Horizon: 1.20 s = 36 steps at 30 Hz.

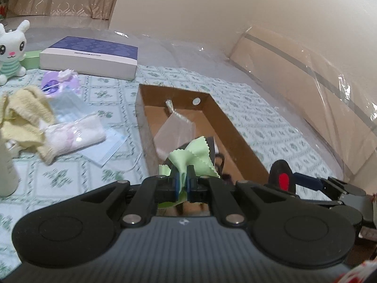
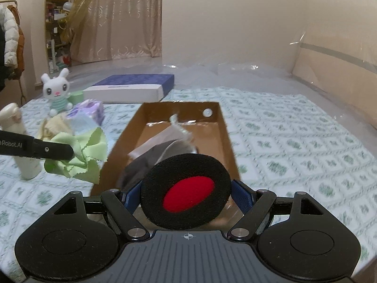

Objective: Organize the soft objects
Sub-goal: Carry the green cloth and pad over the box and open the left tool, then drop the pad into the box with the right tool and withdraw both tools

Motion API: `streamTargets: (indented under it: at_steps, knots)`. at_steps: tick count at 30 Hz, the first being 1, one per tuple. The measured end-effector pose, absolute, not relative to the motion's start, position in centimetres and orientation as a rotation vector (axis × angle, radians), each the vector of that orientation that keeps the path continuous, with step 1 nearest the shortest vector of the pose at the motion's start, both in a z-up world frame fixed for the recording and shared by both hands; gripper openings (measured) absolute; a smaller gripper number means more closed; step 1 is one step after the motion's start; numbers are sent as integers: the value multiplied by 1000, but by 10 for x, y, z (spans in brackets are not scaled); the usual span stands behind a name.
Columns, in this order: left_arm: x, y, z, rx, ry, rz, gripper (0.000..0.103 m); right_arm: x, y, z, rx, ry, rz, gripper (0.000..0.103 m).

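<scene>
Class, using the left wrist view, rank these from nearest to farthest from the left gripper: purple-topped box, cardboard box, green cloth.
1. green cloth, pinched in the left gripper
2. cardboard box, just ahead
3. purple-topped box, far back, left

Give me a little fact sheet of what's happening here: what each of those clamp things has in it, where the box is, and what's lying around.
left gripper: shut on the green cloth
right gripper: fingers wide, gripping a black foam pad with a red centre
cardboard box: open, on the patterned bedspread, ahead of both grippers
in the box: clear plastic bag, something dark, unclear
left of the box: yellow towel, pink packet, purple pack, bunny toy, white bottle
farther back: blue-and-white flat box
</scene>
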<state>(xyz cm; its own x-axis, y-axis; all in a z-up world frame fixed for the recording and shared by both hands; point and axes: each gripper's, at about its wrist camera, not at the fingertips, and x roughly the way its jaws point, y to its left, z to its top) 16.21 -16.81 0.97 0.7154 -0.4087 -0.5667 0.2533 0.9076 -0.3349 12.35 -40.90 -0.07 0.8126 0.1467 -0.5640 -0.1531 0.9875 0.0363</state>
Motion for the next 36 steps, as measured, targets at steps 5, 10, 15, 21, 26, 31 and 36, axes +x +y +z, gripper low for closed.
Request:
streamTargets:
  at_steps: [5, 10, 15, 21, 26, 31, 36]
  knots:
    - [199, -184, 8, -259, 685, -350, 5, 160, -424, -2, -23, 588, 165, 79]
    - [235, -193, 3, -298, 694, -318, 5, 201, -433, -3, -25, 570, 186, 79]
    - [270, -204, -3, -329, 702, -302, 5, 246, -440, -8, -14, 582, 198, 79]
    - [305, -214, -11, -343, 689, -289, 31, 281, -446, -20, -2, 609, 201, 79]
    - [305, -205, -15, -306, 669, -272, 33, 288, -449, -28, 26, 619, 218, 79]
    - [287, -187, -16, -307, 665, -241, 34, 292, -442, -32, 31, 632, 251, 79]
    - [272, -178, -17, -304, 663, -227, 34, 296, -436, -30, 59, 625, 276, 79]
